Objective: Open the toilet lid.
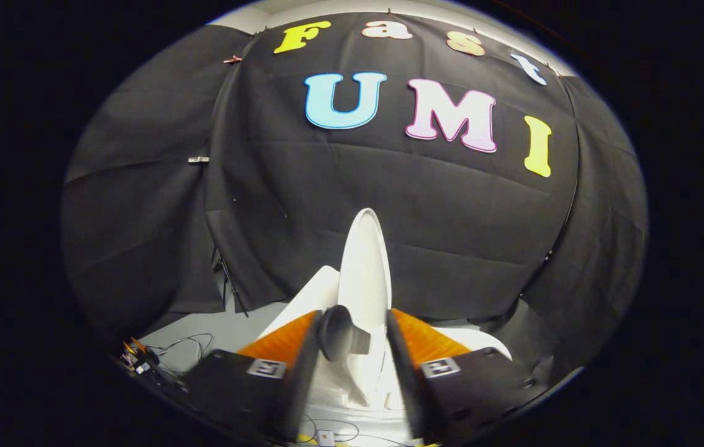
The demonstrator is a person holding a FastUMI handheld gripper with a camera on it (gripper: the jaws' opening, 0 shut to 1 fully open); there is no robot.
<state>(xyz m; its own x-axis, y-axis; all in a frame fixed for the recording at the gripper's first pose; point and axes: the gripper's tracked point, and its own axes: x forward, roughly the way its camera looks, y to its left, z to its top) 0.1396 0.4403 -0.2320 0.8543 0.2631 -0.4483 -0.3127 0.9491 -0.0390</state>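
Gripper view has the gripper point(355, 338) at six o'clock, its fingers point(302, 366) narrowly apart around the white toilet lid point(364, 273), which stands raised edge-on toward twelve o'clock, though firm contact I cannot tell.

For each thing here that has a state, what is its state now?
toilet lid: raised, standing upright, edge-on between the fingers.
claw: fingers close around the lid's lower edge; whether both press on it cannot be told.
cables: lying loose on the floor beside the toilet.
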